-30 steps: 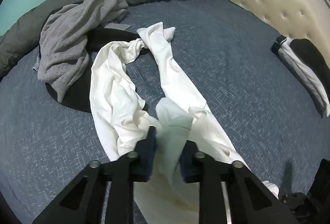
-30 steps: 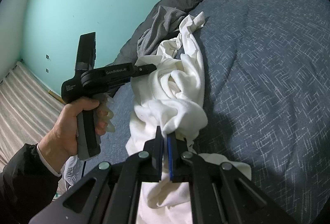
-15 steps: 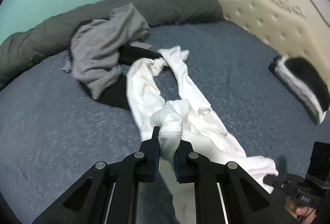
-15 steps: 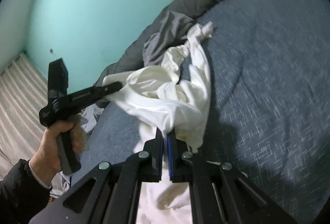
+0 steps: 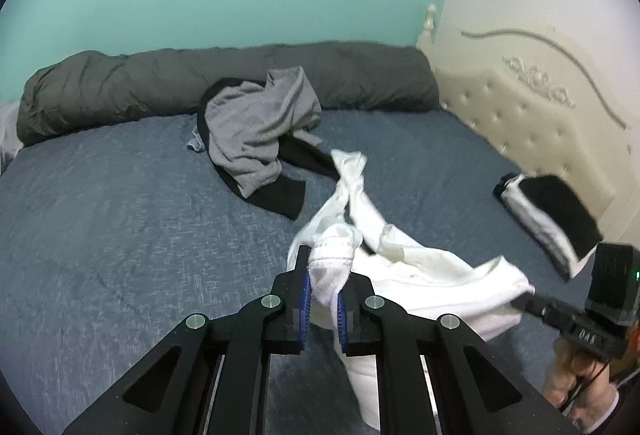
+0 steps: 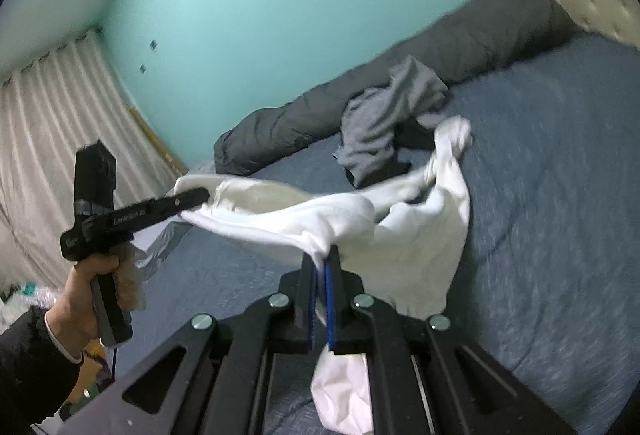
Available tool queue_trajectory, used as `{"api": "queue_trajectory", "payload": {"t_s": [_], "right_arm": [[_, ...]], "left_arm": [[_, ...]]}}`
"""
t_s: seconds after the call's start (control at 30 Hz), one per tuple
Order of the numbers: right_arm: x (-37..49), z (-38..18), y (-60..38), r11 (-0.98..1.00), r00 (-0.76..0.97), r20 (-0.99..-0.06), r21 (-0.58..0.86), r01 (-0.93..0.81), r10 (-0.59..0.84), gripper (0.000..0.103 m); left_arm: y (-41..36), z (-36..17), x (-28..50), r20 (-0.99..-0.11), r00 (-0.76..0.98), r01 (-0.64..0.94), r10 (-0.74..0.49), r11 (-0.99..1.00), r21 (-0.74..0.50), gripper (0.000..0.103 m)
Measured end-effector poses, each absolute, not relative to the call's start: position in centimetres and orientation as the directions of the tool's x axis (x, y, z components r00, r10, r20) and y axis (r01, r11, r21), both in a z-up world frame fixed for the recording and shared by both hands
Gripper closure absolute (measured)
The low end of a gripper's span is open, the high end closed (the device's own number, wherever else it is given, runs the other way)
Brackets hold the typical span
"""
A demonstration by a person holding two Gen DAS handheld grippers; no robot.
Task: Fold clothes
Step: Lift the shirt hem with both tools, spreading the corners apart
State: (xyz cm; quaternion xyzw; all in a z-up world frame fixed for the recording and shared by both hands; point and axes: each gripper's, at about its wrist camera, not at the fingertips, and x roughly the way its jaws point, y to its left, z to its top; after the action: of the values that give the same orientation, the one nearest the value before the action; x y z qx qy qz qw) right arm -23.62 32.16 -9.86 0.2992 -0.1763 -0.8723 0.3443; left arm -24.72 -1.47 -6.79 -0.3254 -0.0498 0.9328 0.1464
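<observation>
We hold white garment [image 5: 404,267] by hemmed edge, both grippers. L gripper [image 5: 322,299] jaws clenched on bunched hem; R gripper [image 6: 320,299] jaws clamped on other part of same edge. Cloth stretched betw. them above bed [image 5: 120,235], far end trailing on cover near grey garment [image 5: 256,131].

Step, our read: lifting/spreading it. Next needs: pull apart, get it flat on bed w/o twist.

Right gripper [image 5: 520,302], seen from left wrist cam: white marking on body behind jaws, read approx "DA8", partly cut off. Left gripper [image 6: 200,197], seen from right wrist cam: white lettering along body behind jaws, too blurred to read. No other legible txt, labels or nos. in either view.
</observation>
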Motion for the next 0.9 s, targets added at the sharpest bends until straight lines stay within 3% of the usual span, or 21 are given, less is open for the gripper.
{"api": "queue_trajectory", "payload": {"t_s": [0.33,0.83,0.9], "right_arm": [[-20.2,3.5,32.4,-0.711,-0.601,-0.38,0.367,0.599,-0.703,0.1],[-14.0,23.2,32.5,-0.692,-0.64,-0.264,0.25,0.677,-0.722,0.1],[-13.3,24.4,32.3,-0.692,-0.638,-0.268,0.233,0.684,-0.721,0.1]], "left_arm": [[-3.4,4.1,-17.3,-0.435,-0.838,-0.264,0.328,-0.943,-0.202,0.095],[-3.9,21.9,-7.4,-0.252,-0.923,-0.267,0.291,-0.956,-0.126,0.096],[-4.1,22.7,-6.7,-0.26,-0.921,-0.266,0.29,-0.956,-0.126,0.096]]}}
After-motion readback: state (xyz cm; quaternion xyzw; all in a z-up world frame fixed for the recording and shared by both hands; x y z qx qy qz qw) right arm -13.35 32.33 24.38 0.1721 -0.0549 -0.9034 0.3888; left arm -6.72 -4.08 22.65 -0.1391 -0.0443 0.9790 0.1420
